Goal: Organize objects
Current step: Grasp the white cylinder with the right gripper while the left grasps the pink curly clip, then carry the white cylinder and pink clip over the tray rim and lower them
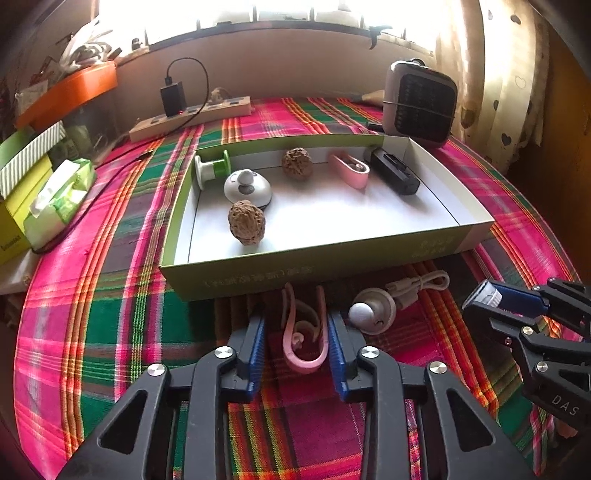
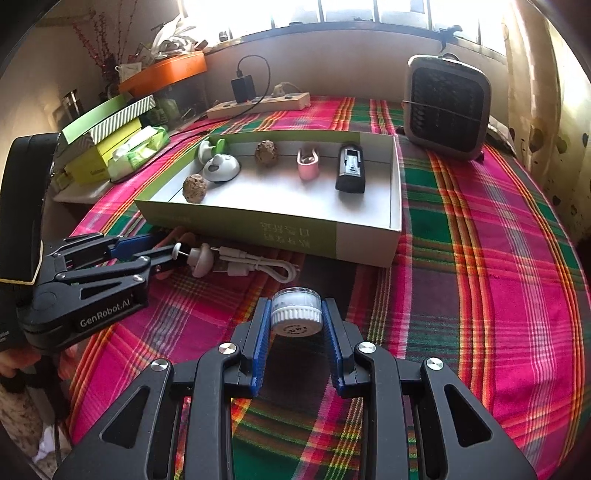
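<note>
Two grippers I see: right gripper (image 2: pixel 295 325) squeezes a white jar (image 2: pixel 296 312); left gripper (image 1: pixel 295 347), open around a pink clip (image 1: pixel 304 339), over the plaid tablecloth (image 2: pixel 498 258) near the bright window (image 2: pixel 369 11).

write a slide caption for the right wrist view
Right gripper shut on a small white jar over the plaid tablecloth, in front of the green-sided tray.

Both grippers were black plastic linkages with triangular cutouts and round silver screws. Fingers (image 1: pixel 258 343) carried ribbed blue pads. Left gripper (image 2: pixel 162 254) read "GenRobot.AI" in white. Right gripper (image 1: pixel 480 295) read "DAS". Bare skin showed at 1 lower corner.
</note>
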Tool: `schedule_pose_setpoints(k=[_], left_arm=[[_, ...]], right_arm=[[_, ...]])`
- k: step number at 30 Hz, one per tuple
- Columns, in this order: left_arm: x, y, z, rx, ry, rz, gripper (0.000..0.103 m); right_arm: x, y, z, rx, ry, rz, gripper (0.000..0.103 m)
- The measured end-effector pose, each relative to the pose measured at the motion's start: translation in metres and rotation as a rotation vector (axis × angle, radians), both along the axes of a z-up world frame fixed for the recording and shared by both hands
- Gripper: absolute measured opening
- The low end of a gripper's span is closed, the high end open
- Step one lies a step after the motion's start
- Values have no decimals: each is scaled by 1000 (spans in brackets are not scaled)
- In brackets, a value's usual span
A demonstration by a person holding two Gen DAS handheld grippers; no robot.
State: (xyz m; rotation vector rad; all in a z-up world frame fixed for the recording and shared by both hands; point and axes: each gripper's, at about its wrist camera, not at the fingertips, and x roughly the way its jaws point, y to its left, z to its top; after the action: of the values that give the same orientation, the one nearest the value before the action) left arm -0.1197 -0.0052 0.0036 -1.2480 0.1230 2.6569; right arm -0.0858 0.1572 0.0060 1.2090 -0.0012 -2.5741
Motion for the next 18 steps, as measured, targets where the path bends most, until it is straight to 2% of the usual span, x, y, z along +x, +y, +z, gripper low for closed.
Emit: schedule_pose_setpoints(k=[2,18], left_arm=[[-1,-2,0,6,-2,6,21],[0,-6,0,37,-4,12,21]], right_arm=[[0,1,0,-5,-2,0,29],[-1,0,-2,-7,-13,5,29]])
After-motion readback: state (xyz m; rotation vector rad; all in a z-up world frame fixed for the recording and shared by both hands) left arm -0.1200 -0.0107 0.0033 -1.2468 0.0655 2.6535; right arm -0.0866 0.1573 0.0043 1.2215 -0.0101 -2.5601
